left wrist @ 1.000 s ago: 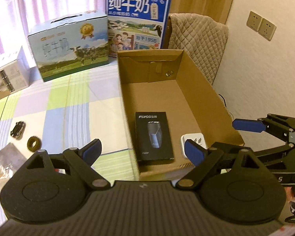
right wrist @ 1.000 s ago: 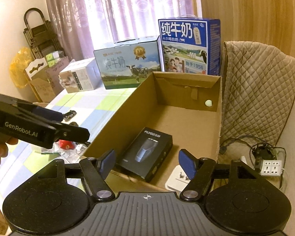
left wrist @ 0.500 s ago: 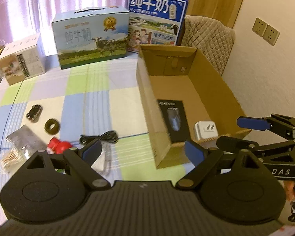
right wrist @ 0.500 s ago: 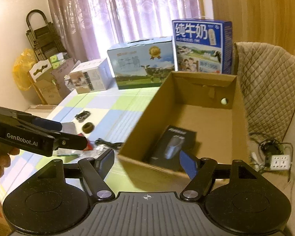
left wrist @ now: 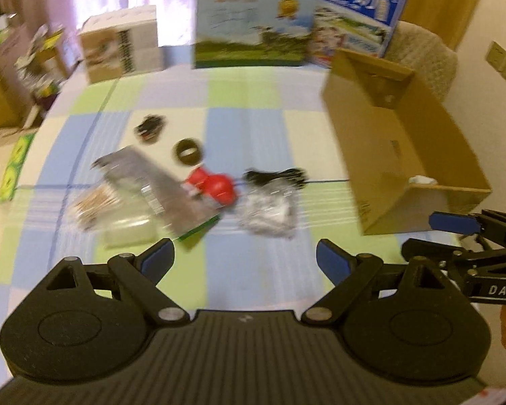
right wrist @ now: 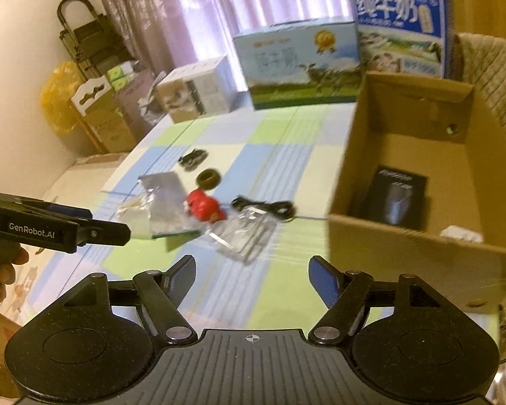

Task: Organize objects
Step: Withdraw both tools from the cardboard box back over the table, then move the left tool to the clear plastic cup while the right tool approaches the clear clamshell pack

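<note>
1. Left gripper (left wrist: 245, 256) and right gripper (right wrist: 252, 271): fingers spread, empty, above the surface (right wrist: 286, 155)
2. Loose items lie beside the cardboard box (right wrist: 404, 249): clear bag (right wrist: 244, 233), red toy (right wrist: 204, 206), black cable (right wrist: 266, 206)
3. The bag is probably light, soft and slippery; pinch a bunched edge
4. The toy looks rigid; grip across its body

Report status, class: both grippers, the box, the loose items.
Left gripper open, empty. Right gripper open, empty. Cardboard box holds a black package. Red item, cable, clear bag loose on table, path unobstructed.
</note>
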Tool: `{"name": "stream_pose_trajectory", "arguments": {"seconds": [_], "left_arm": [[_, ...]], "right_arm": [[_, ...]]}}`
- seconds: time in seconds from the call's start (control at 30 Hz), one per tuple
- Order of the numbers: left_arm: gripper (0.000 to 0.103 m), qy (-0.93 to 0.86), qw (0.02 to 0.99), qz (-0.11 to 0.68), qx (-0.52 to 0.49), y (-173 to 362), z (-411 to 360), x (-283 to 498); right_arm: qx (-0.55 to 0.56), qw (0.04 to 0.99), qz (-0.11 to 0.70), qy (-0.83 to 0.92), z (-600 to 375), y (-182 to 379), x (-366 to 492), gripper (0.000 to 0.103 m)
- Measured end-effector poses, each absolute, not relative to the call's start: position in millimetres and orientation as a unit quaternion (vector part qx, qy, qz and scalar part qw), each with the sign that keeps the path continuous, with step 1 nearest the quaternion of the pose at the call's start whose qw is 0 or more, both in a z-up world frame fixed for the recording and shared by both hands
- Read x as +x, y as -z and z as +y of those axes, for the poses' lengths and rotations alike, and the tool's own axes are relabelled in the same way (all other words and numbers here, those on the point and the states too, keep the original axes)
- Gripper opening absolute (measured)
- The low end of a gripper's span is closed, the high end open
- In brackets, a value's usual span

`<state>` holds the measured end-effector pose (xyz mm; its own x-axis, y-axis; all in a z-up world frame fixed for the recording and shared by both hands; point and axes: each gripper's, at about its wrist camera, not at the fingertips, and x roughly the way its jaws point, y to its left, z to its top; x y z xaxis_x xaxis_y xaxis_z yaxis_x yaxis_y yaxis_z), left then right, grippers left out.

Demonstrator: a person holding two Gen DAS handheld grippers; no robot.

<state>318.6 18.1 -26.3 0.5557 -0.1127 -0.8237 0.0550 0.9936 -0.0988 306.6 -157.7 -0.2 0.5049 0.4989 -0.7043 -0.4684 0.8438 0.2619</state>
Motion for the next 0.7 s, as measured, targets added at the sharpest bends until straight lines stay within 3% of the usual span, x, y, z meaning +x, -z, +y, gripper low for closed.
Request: {"name": "stream_pose_trajectory", "arguments": {"seconds": [0.7], "left_arm": [[0.087,-0.026,0.878,0.476,-0.046,91.8,122.5,332.4]], "right_arm": [[0.016,0.854,0.455,-0.252,-79.5,49.4,316.9,0.071]]}}
